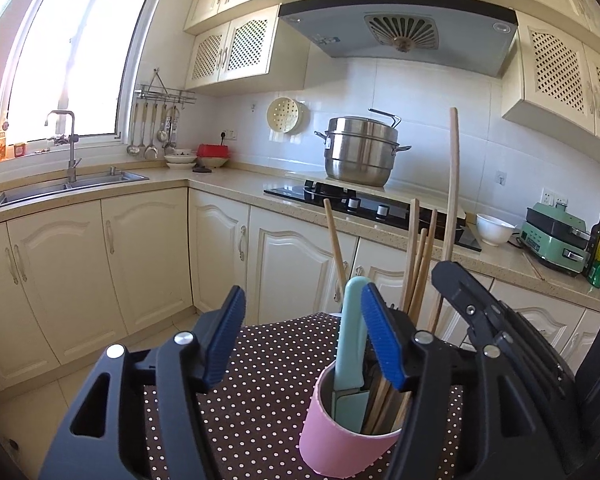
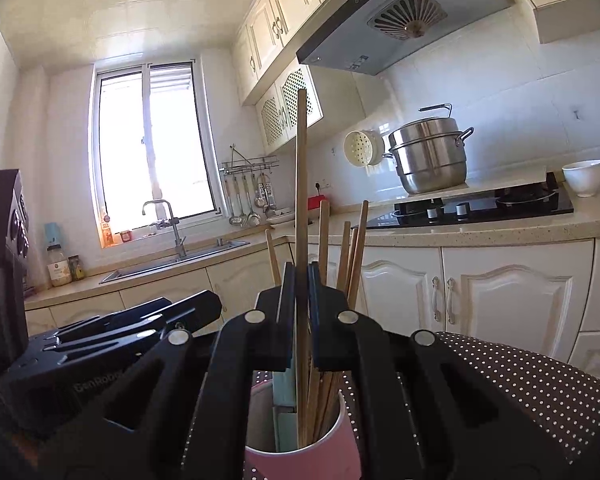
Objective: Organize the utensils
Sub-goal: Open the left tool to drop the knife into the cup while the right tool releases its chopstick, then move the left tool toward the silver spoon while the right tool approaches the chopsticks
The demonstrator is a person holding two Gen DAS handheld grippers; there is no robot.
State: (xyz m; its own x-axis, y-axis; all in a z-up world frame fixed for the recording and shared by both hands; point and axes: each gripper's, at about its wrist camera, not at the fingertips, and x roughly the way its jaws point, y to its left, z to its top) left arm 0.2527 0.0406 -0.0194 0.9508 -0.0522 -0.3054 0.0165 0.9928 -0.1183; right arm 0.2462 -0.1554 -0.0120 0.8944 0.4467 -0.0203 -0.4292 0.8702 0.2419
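A pink cup (image 1: 340, 436) stands on a dark polka-dot cloth (image 1: 268, 380) and holds several wooden chopsticks (image 1: 418, 264) and a utensil with a light blue handle (image 1: 352, 320). My left gripper (image 1: 303, 296) is open above the cup. The blue handle stands between its blue pads (image 1: 382, 340), close to the right one and free of the left one. My right gripper (image 2: 302, 280) is shut on one long wooden stick (image 2: 302, 184) that stands upright with its lower end inside the pink cup (image 2: 332, 460). In the left wrist view that right gripper (image 1: 452, 276) sits just right of the cup.
Beyond the cloth-covered table (image 2: 532, 376) runs a beige counter with a black hob (image 1: 364, 204), a steel steamer pot (image 1: 360, 152) and a white bowl (image 1: 494, 230). A sink (image 1: 68, 186) is in the left corner. A green appliance (image 1: 556, 240) and bottles stand far right.
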